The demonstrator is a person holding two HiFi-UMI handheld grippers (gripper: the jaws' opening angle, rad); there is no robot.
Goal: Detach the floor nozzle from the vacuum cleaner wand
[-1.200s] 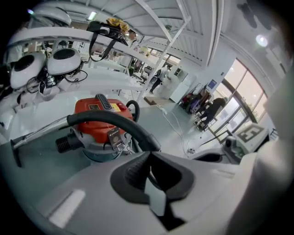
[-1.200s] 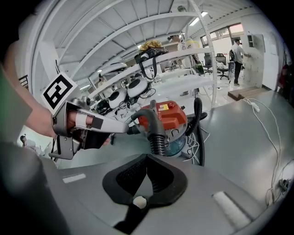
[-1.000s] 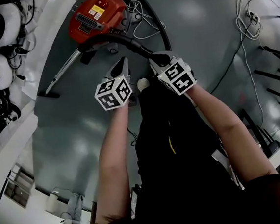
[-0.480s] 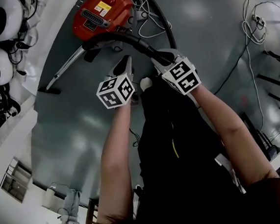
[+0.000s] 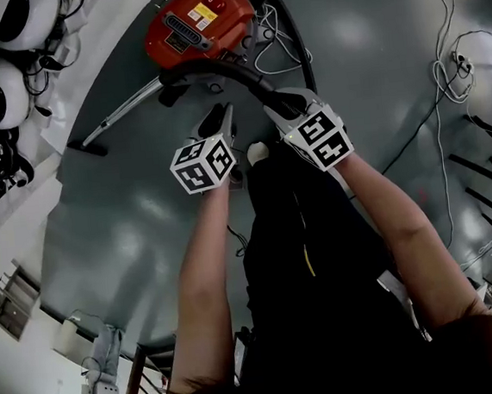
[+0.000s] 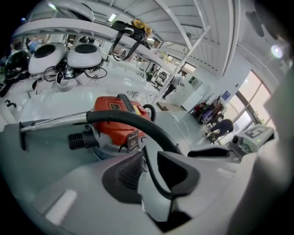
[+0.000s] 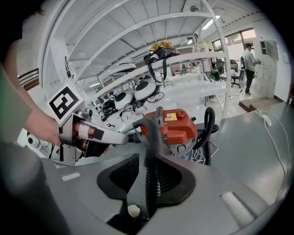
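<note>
Head view: we hold both grippers before the far red canister vacuum cleaner (image 5: 199,21).
Our right gripper (image 5: 284,107) has just been opening and loosely straddles the black ribbed hose (image 5: 216,67); our left gripper (image 5: 219,116) has just been opening too, narrow and empty.

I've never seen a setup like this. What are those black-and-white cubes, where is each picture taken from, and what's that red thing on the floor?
A person wears a head camera and holds a two-fingered gripper in each hand; the patterned cubes are part of the grippers. One picture looks steeply down from the head. The other two come from cameras riding on the left gripper and right gripper, looking along their fingers. On the floor are a red vacuum, its black hose and a metal wand with a dark end piece. The hose runs between the right gripper's fingers, which don't seem to press it. The left gripper grips nothing. Both pairs of fingers have just been opening.
</note>
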